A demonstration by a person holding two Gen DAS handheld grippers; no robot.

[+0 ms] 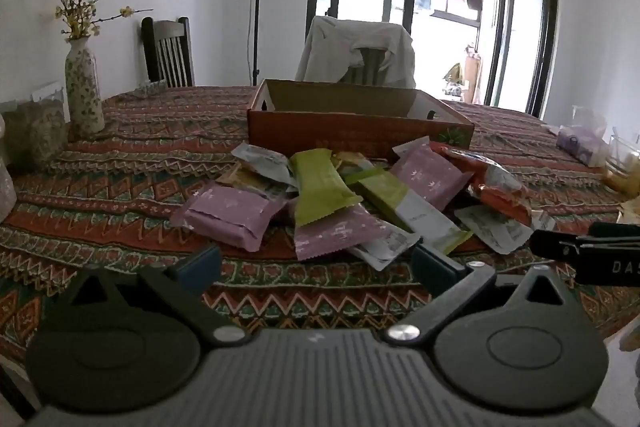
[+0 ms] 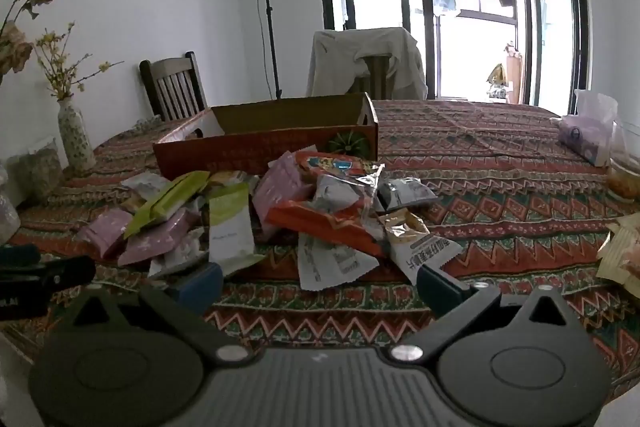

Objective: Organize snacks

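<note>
A pile of snack packets lies on the patterned tablecloth: purple packets [image 1: 230, 213], a green packet [image 1: 320, 189], an orange packet [image 1: 494, 187], also in the right wrist view [image 2: 324, 221], and a white packet [image 2: 332, 261]. Behind the pile stands an open cardboard box [image 1: 352, 131], also in the right wrist view [image 2: 264, 147]; its inside looks bare. My left gripper [image 1: 318, 263] is open and empty just before the pile. My right gripper [image 2: 320, 281] is open and empty, close to the white packet. Each gripper shows at the edge of the other's view.
A floral vase [image 1: 83, 91] and a jar [image 1: 34, 135] stand at the left. A tissue pack [image 2: 586, 137] and a glass bowl [image 2: 624, 175] sit at the right. More packets [image 2: 622, 251] lie at the right edge. Two chairs stand behind the table.
</note>
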